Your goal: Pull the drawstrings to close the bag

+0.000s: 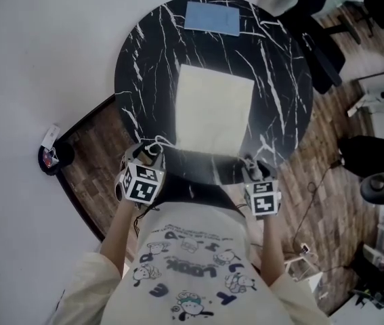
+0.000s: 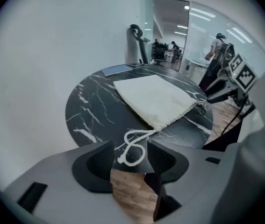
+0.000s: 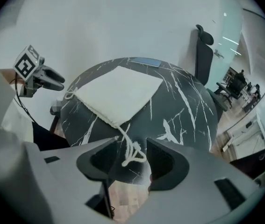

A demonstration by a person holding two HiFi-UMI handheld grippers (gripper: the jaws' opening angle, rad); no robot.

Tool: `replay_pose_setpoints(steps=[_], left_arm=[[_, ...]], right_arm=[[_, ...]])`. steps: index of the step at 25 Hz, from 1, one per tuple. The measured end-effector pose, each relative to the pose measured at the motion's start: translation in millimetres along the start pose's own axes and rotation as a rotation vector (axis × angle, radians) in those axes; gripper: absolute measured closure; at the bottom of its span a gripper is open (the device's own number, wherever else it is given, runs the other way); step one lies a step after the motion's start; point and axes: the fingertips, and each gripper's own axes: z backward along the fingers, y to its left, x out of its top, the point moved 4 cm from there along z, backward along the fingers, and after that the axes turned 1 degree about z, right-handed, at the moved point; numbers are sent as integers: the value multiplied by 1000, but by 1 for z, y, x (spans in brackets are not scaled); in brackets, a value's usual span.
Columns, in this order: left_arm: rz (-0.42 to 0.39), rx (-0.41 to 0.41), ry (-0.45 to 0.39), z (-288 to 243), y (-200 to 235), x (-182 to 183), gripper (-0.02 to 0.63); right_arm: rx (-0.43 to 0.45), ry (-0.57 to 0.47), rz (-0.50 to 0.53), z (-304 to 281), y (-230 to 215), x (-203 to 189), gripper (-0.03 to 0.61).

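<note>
Left gripper (image 2: 130, 143) and right gripper (image 3: 131, 140): jaws wide apart, gripping nothing (a white looped drawstring end (image 2: 135, 144) lies loose between each pair); flat cream fabric bag (image 1: 213, 107) just beyond.

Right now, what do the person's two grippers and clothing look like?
Both grippers match: the left gripper and right gripper have pale grey bodies and black jaws with scooped-out inner faces. Each carries a white cube printed with black square markers. A thin dark cable hangs from the left one. The person wears a cream top with loose sleeves, cartoon figures and blue lettering.
</note>
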Motion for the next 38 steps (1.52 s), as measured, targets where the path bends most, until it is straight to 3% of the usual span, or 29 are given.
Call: replay_pose_setpoints(steps=[5, 8, 10, 13, 20, 22, 23, 25, 30, 33, 38], left_arm=[[-219, -92, -12, -6, -24, 23, 373], [-343, -145, 8, -18, -35, 26, 373], [-441, -168, 31, -30, -42, 26, 373], [-568, -163, 80, -44, -44, 24, 373], [-675, -198, 160, -60, -51, 24, 384], [-690, -203, 191, -62, -53, 22, 481], [-690, -205, 202, -63, -53, 21, 532], [-669, -216, 217, -65, -54, 21, 546], [-553, -240, 233, -64, -52, 21, 561], [-420, -249, 226, -59, -49, 20, 565], [-120, -240, 180, -46, -45, 24, 565]], right_arm=[[120, -24, 217, -3, 22, 24, 370], [176, 51, 334, -21, 28, 26, 371], [194, 99, 398, -33, 30, 22, 406], [215, 161, 454, -45, 33, 13, 428], [261, 229, 540, -56, 38, 14, 453], [261, 241, 538, -57, 35, 14, 455], [253, 241, 534, -57, 32, 15, 462], [235, 236, 542, -58, 28, 15, 551], [219, 203, 498, -57, 25, 14, 558], [227, 157, 357, -51, 25, 17, 560], [167, 82, 53, -41, 10, 22, 561]])
